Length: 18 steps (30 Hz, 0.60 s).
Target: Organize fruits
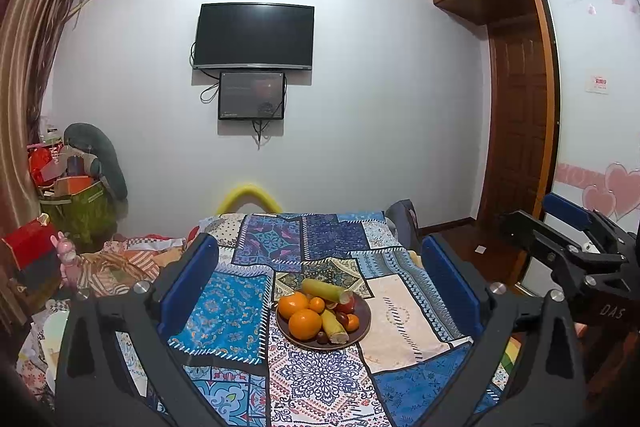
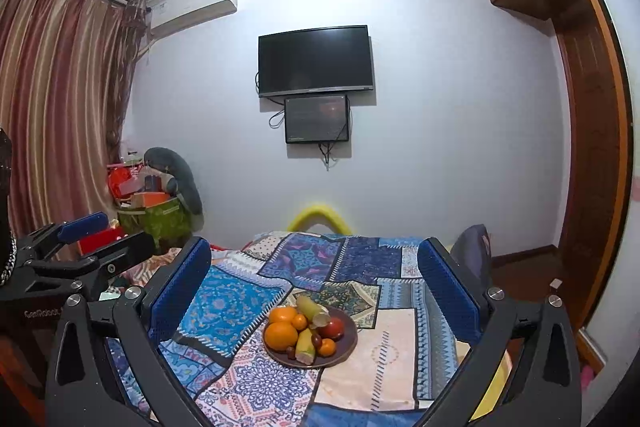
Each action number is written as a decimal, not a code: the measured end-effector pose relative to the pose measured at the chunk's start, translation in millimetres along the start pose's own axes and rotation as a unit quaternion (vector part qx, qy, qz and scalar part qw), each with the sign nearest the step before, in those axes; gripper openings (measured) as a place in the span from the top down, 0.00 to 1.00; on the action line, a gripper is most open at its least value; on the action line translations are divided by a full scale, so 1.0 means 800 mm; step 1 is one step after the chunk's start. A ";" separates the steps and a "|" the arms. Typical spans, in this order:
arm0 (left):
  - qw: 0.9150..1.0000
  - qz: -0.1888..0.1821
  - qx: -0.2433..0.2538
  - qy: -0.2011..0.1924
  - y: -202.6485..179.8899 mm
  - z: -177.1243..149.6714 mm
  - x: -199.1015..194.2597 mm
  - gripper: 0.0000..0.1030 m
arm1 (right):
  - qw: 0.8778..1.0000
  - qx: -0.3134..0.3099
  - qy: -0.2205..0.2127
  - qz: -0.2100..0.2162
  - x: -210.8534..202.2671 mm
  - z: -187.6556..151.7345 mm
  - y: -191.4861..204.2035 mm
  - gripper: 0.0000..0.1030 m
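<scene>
1. the fruits sit piled together on a dark brown plate [image 1: 362,323] that rests on a table draped in a blue patchwork cloth [image 1: 224,307]; i'd call it the counter. no fruit lies loose on the cloth in either view.
2. in the pile: two large oranges [image 1: 305,323], small tangerines [image 1: 317,304], a red apple [image 2: 333,327], two green-yellow pieces that look like corn or cut cane [image 1: 323,289], and some small dark fruits [image 1: 322,337] i can't name surely.
3. the left claw [image 1: 320,283] is released, its blue pads spread wide with nothing between them, held back from and above the plate.
4. the right claw [image 2: 316,287] is likewise spread wide and empty, framing the same plate from well off.
5. judgement: this fits either fruits already gathered onto the plate, or a heaped plate waiting to be sorted out; the pictures don't settle which.
6. any further reach would call for care: the pile is tight, round fruits lean on each other, and one nudge could roll them off.
</scene>
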<state>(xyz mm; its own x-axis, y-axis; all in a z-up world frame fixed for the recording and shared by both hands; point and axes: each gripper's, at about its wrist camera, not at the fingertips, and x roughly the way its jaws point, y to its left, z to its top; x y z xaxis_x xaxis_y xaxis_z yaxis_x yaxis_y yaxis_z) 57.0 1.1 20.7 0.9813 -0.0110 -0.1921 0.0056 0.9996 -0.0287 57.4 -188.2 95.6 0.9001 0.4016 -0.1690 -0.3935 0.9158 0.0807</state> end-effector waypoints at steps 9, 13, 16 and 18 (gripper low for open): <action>1.000 -0.004 -0.001 0.001 0.000 -0.003 0.002 0.00 | 1.000 0.005 0.000 0.002 -0.001 0.000 -0.002 0.00; 1.000 -0.005 -0.003 0.002 0.000 -0.004 0.001 0.00 | 1.000 0.005 -0.001 0.001 -0.001 0.000 -0.003 0.00; 1.000 -0.005 -0.004 0.003 0.001 -0.005 0.000 0.00 | 1.000 0.006 -0.001 0.000 -0.002 0.001 -0.004 0.00; 1.000 -0.005 -0.004 0.002 0.001 -0.005 0.000 0.00 | 1.000 0.005 -0.001 0.000 -0.001 0.001 -0.004 0.00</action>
<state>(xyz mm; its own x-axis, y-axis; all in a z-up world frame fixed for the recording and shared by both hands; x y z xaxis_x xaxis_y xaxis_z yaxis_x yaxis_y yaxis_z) 56.1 2.0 16.9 0.9806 -0.0204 -0.1952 0.0133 0.9992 -0.0374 57.9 -191.7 96.6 0.9006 0.4015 -0.1662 -0.3914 0.9157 0.0913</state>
